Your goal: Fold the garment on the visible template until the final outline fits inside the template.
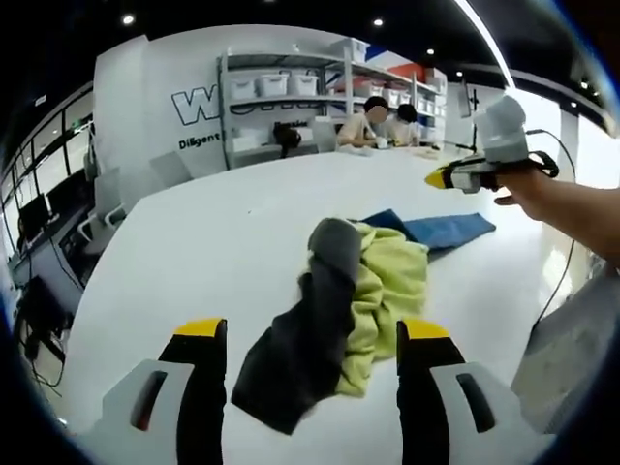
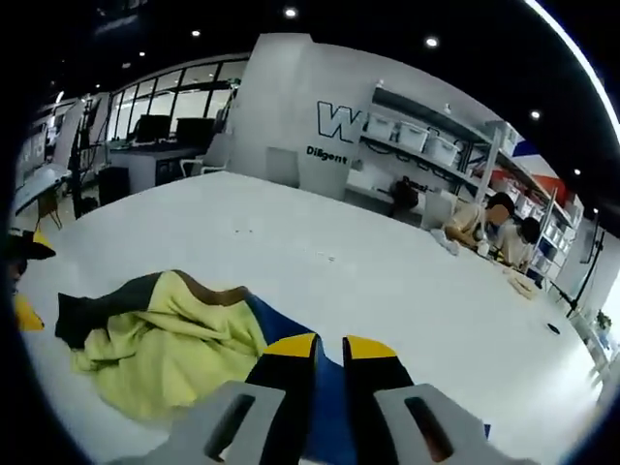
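Garment point(image 1: 358, 291) crumpled, lengthwise between left tool point(image 1: 308, 339)

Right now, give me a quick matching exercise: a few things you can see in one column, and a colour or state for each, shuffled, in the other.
Things:
1. left gripper
2. right gripper
3. crumpled garment
4. flat cloth

Descriptions:
A. blue
B. jaws nearly together
C. yellow-green
D. jaws wide apart

Pairs: 1-D, 2-B, 3-C, 4-A
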A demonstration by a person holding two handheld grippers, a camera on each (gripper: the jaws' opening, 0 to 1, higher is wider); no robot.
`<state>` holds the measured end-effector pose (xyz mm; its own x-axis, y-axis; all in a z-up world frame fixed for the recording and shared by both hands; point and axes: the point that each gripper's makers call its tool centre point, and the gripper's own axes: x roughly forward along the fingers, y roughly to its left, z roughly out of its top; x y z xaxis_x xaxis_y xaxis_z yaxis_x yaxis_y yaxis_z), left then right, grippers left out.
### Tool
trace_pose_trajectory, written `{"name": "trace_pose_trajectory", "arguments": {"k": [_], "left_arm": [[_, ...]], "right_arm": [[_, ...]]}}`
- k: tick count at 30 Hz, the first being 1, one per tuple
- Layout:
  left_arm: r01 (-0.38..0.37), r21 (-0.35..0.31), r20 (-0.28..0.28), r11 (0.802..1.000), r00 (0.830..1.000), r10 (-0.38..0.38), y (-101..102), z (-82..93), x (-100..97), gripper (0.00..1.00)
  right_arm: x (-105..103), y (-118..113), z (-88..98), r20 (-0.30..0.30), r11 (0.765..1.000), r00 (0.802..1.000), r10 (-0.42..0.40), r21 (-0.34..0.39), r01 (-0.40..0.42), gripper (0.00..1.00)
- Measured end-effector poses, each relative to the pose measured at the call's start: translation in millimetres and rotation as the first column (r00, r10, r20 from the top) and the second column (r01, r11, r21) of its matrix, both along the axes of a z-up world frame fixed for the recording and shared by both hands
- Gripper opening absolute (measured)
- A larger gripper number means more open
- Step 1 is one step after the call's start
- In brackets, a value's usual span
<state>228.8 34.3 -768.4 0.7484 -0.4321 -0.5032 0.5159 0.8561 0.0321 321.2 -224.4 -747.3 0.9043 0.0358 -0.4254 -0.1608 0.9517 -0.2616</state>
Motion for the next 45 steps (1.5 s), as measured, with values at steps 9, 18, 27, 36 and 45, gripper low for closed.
{"name": "trace_pose_trajectory", "arguments": {"k": [9, 18, 27, 36, 45], "left_arm": [[0.039, -0.019, -0.002, 0.999, 0.999, -0.039, -28, 2.7, 20.6, 0.65], [0.078, -0.013, -0.019, 0.997, 0.997, -0.079, -47, -5.3, 27.6, 0.59], [0.100, -0.005, -0.038, 0.995, 0.994, -0.100, -52, -13.1, 28.5, 0.40], [0.109, -0.007, -0.059, 0.994, 0.992, -0.109, -55, -20.0, 30.0, 0.30], [0.123, -0.014, -0.081, 0.992, 0.989, -0.123, -60, -25.6, 28.8, 0.18]], "right_arm": [[3, 37, -1.9, -0.006, 0.996, 0.996, 0.090, -0.026, -0.091, 0.08], [3, 43, -2.7, -0.007, 0.993, 0.994, 0.112, -0.027, -0.112, 0.08], [3, 40, -2.2, -0.003, 0.993, 0.994, 0.113, -0.028, -0.113, 0.07], [4, 41, -2.2, 0.001, 0.993, 0.993, 0.116, -0.027, -0.115, 0.07], [6, 40, -1.5, 0.008, 0.993, 0.993, 0.116, -0.026, -0.116, 0.07]]}}
